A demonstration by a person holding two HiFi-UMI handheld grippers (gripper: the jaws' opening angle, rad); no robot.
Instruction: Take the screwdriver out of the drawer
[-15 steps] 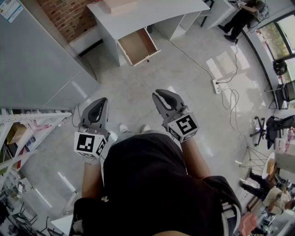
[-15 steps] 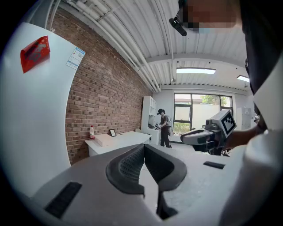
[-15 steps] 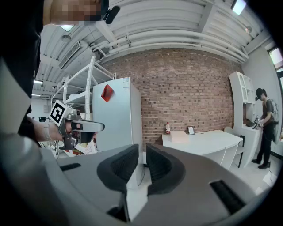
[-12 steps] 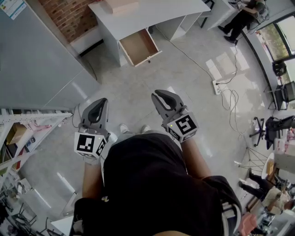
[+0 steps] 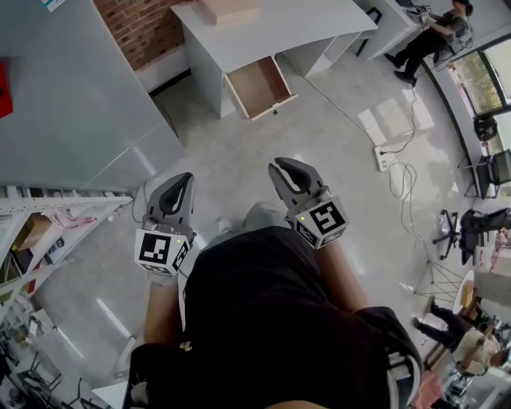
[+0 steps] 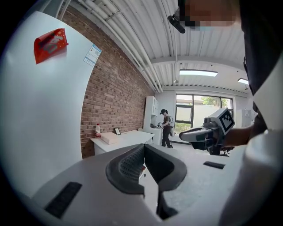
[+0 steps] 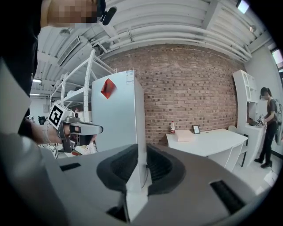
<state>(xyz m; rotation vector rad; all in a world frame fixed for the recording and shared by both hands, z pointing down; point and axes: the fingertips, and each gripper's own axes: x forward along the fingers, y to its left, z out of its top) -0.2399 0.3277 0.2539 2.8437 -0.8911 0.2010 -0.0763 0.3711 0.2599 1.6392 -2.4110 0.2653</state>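
A white desk [image 5: 271, 28] stands across the floor, and its wooden drawer [image 5: 259, 84] is pulled open. The drawer's inside looks bare brown from here; I can make out no screwdriver. My left gripper [image 5: 184, 177] and right gripper [image 5: 277, 165] are held out at waist height, far short of the desk. Both are shut with nothing between the jaws. In the left gripper view its jaws [image 6: 144, 148] meet, with the desk [image 6: 128, 139] beyond them. The right gripper [image 7: 140, 148] points at the desk [image 7: 212, 141] and the brick wall.
A tall grey fridge [image 5: 72, 104] stands on the left, with a shelf rack [image 5: 48, 232] nearer me. A flat box [image 5: 227, 9] lies on the desk, beside a bottle [image 7: 172, 128]. A power strip with cables [image 5: 389, 156] lies on the floor at right. A person [image 5: 431, 32] sits far right.
The desk and open drawer have shifted slightly down and right in the head view as I move forward. Both grippers stay shut and keep their places in front of me.
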